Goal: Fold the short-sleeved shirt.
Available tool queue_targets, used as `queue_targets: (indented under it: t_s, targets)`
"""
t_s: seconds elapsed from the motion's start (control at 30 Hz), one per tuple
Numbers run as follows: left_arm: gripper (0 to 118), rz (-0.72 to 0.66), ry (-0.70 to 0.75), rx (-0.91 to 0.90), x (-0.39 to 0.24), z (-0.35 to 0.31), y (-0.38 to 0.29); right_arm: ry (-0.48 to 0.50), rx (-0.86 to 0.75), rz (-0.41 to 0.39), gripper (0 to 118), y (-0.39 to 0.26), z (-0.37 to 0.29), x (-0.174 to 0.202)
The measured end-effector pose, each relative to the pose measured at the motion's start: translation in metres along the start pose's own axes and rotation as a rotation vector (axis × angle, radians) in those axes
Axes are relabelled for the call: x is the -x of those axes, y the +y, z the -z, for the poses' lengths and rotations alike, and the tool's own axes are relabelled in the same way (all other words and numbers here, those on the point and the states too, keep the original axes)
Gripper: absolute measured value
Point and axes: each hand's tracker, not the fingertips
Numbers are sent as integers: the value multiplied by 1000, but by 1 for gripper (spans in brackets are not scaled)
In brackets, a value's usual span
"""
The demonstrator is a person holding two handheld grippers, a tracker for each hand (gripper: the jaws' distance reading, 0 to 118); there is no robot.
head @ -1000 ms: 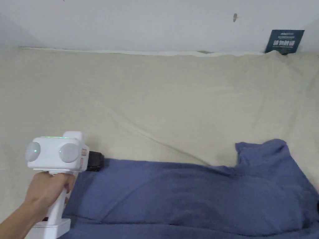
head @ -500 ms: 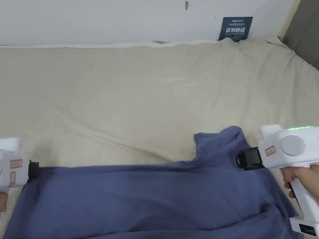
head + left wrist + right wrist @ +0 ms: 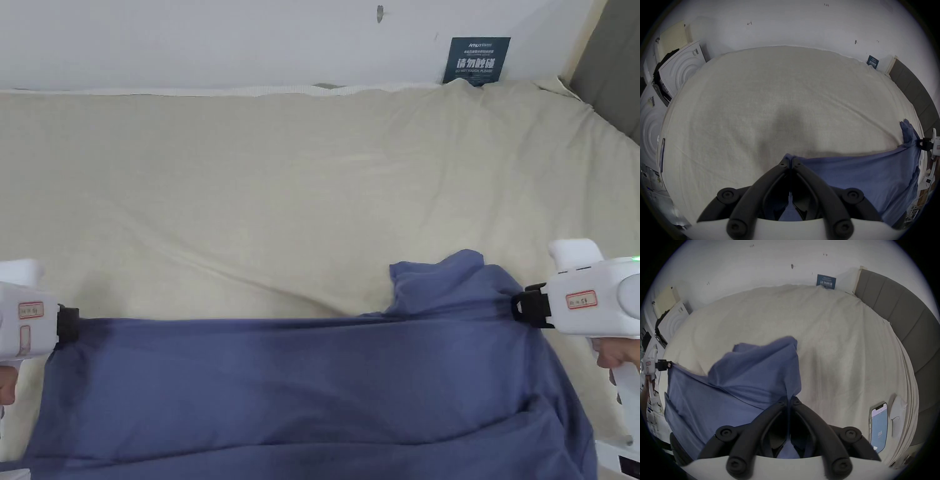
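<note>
I count one blue shirt point(image 3: 300, 381), two claws, left point(image 3: 67, 324) and right point(image 3: 522, 307), one bed point(image 3: 281, 187), one phone point(image 3: 878, 426).

The head view looks down and forward from above the near edge of the bed point(image 3: 300, 187), facing the far wall. The left gripper view sits low and close at the near left edge, the right gripper view low at the near right edge; both face the same wall. All three share the blue shirt point(image 3: 300, 381) and the sign point(image 3: 479, 59) at the far right corner.
</note>
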Motion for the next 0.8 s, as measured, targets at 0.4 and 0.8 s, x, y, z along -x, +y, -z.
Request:
queue_targets:
  t_s: [0.4, 0.8]
  targets:
    - [0, -47, -49, -86, 24, -91, -44, 53, -106, 58, 4, -44, -90, -3]
    - [0, -69, -68, -107, 39, -162, -147, 75, -158, 109, 4, -149, -152, -3]
